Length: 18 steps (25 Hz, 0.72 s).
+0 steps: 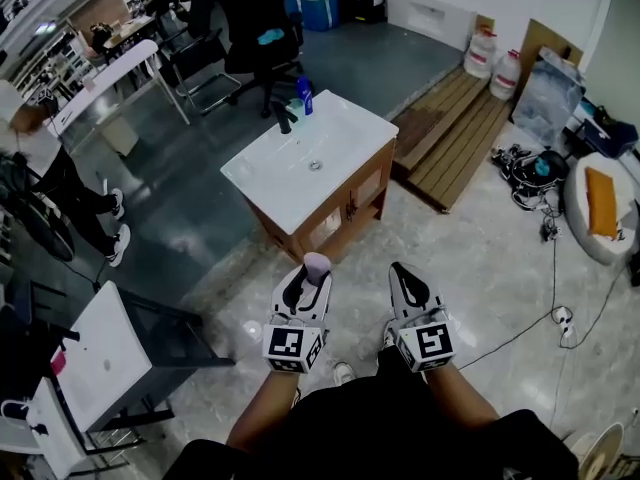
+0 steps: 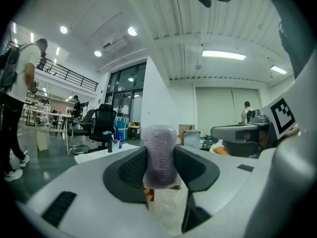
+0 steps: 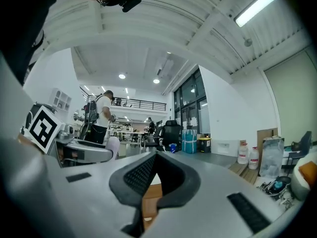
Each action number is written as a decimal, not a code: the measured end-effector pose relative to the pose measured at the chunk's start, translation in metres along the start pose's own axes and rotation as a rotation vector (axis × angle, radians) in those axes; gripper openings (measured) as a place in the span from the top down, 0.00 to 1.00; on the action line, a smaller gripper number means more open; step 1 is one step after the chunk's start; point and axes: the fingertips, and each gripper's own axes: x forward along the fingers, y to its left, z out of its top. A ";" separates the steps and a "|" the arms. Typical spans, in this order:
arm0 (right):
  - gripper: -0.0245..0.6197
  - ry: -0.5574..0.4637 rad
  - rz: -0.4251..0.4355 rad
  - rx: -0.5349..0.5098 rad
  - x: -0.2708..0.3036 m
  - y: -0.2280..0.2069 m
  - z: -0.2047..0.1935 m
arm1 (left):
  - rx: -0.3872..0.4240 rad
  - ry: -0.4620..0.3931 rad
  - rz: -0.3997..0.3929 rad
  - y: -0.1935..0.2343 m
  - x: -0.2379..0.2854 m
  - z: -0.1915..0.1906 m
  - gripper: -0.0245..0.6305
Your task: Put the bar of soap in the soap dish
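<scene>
The bar of soap, pale lilac with raised lettering running along the face turned to the camera, stands upright between the jaws of the left hand-held gripper. The two dark pads press its two sides, and its rounded top rises above them. That gripper is held out in front of the person, above the pale marbled floor, so the soap is in the air and well apart from the furniture ahead. Just beside it, the right hand-held gripper is at about the same height. Its jaws are brought together so that the tips meet, and nothing is between them. Each gripper's cube with square markers faces up toward the head camera, with the person's forearms behind. Ahead of both grippers stands a wooden cabinet topped by a white basin tabletop with a round drain in the bowl. At the tabletop's far edge are a black tap and, close to it, a blue bottle. Beyond the cabinet is a black office chair. To the right a wooden pallet lies on the floor, with two white jugs near its far end. Another person stands at the left edge of the head view.
</scene>
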 end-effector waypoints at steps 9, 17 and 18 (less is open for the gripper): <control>0.95 -0.014 0.026 0.022 0.057 -0.044 0.001 | 0.013 0.006 0.037 0.017 0.061 0.006 0.67; 0.95 0.015 0.080 0.031 0.101 -0.093 -0.010 | 0.005 0.023 0.096 0.022 0.120 0.008 0.67; 0.95 0.017 0.090 0.031 0.106 -0.099 -0.012 | 0.006 0.026 0.104 0.022 0.127 0.008 0.67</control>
